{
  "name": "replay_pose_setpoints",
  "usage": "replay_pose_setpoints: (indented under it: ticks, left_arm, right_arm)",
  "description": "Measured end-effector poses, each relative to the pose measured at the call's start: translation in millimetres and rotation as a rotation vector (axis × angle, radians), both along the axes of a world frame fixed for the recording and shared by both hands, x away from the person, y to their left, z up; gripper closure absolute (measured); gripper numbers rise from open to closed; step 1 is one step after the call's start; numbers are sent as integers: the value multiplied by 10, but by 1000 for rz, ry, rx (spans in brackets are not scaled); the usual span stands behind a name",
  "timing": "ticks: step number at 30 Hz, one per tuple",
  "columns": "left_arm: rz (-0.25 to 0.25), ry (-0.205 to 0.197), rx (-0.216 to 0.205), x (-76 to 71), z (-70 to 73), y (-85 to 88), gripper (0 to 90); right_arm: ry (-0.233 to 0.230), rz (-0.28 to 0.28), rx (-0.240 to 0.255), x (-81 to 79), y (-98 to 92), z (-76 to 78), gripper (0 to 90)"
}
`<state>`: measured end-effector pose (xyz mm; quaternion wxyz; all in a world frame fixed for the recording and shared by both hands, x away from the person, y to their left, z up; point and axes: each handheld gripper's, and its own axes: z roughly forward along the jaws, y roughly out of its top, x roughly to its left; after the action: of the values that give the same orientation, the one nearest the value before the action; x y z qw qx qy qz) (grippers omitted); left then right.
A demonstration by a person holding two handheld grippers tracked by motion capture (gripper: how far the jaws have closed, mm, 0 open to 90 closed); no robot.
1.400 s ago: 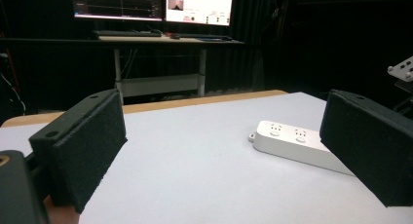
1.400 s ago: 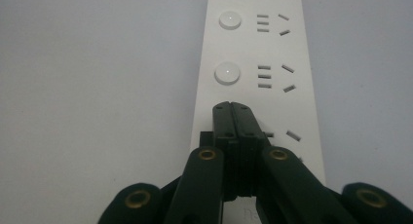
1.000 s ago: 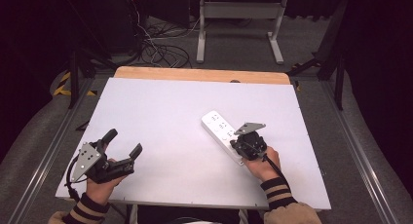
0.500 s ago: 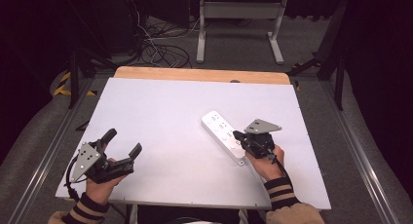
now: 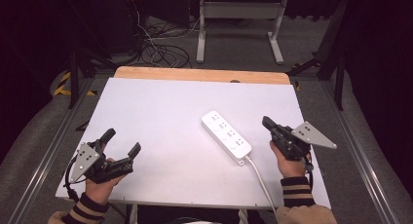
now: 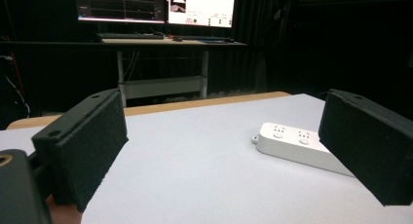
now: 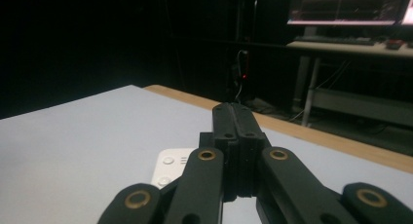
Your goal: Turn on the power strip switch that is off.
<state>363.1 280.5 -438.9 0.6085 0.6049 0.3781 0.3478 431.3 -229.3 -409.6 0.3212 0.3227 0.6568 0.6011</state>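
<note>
Right gripper (image 5: 267, 121) (jaws together) hovers beside power strip (image 5: 226, 137).

A: What sits between the pads (image 6: 87, 151) of the left tool (image 6: 221, 153)?

B: Nothing. The two black pads stand wide apart over the bare white desk (image 6: 195, 180).

A: And the power strip (image 6: 299, 146)?

B: It lies flat on the desk toward the right side, its near end hidden behind the right pad. Round buttons show on its top.

A: Beyond the far edge?

B: A wooden strip along that edge, then another table (image 6: 160, 41) carrying lit monitors (image 6: 202, 7) in a dark room.
</note>
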Motion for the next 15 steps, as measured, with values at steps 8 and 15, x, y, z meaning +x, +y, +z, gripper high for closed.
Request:
replay_pose_setpoints:
  ticks: [8, 15]
  left_arm:
    - [-1, 0, 0, -1, 6, -14, 43]
    - [-4, 2, -2, 9, 3, -7, 43]
  right_arm:
    - [-81, -63, 61, -205, -349, -129, 900]
    - [-96, -70, 45, -199, -334, -150, 900]
